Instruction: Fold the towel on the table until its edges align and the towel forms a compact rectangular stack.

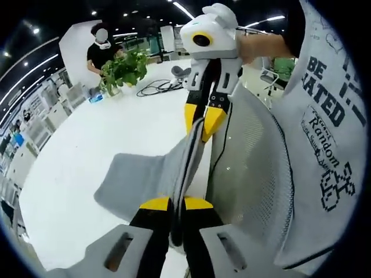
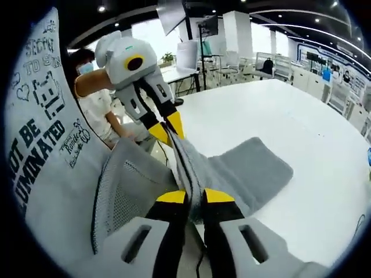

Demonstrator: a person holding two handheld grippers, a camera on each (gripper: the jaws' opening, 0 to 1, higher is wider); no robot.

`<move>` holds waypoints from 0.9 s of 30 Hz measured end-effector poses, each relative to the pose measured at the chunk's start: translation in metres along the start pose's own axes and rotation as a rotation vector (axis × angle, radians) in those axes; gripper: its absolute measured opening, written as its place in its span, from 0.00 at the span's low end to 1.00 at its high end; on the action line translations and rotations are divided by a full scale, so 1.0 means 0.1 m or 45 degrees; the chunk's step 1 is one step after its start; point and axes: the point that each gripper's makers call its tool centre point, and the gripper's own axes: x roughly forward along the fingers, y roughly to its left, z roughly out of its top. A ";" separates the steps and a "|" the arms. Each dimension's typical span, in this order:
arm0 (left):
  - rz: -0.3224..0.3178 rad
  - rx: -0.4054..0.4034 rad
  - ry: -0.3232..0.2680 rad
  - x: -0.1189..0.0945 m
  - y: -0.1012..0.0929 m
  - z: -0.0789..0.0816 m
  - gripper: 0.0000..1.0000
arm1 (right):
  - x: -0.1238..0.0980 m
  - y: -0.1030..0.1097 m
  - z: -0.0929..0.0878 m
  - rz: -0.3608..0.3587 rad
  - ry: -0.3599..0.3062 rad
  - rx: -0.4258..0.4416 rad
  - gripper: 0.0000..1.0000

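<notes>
A grey towel (image 1: 136, 179) is stretched in the air between both grippers, and its free end drapes down onto the white table (image 1: 87, 133). At the bottom of the left gripper view, my left gripper (image 1: 177, 204) is shut on one stretch of the towel's edge. My right gripper (image 1: 203, 121) comes in from above, yellow tips pinched on the same edge farther along. In the right gripper view, my right gripper (image 2: 195, 197) clamps the towel (image 2: 255, 168) at the bottom, and the left gripper (image 2: 167, 130) holds it higher up over the table (image 2: 278, 116).
A grey mesh chair back (image 1: 249, 168) (image 2: 124, 191) stands at the table's near edge, beside the holder's printed shirt (image 1: 324, 116). A potted plant (image 1: 124, 68), a black cable (image 1: 153, 88) and a standing person (image 1: 101, 52) are at the far side.
</notes>
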 end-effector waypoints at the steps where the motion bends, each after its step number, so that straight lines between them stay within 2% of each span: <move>1: 0.009 -0.005 -0.007 0.00 0.04 0.02 0.06 | -0.01 -0.04 0.04 -0.007 -0.020 0.020 0.08; 8: 0.012 -0.033 -0.054 0.05 0.34 0.15 0.06 | -0.06 -0.42 0.26 -0.047 -0.115 0.149 0.07; 13: 0.011 0.006 -0.067 0.14 0.61 0.21 0.06 | -0.01 -0.65 0.35 -0.078 -0.118 0.133 0.07; 19: 0.008 -0.014 -0.107 0.21 0.93 0.26 0.06 | 0.03 -0.95 0.49 -0.083 -0.185 0.206 0.07; 25: 0.022 -0.047 -0.134 0.35 1.19 0.29 0.07 | 0.13 -1.24 0.55 -0.087 -0.213 0.288 0.07; 27: 0.037 -0.061 -0.143 0.43 1.29 0.28 0.07 | 0.18 -1.39 0.53 -0.102 -0.212 0.280 0.07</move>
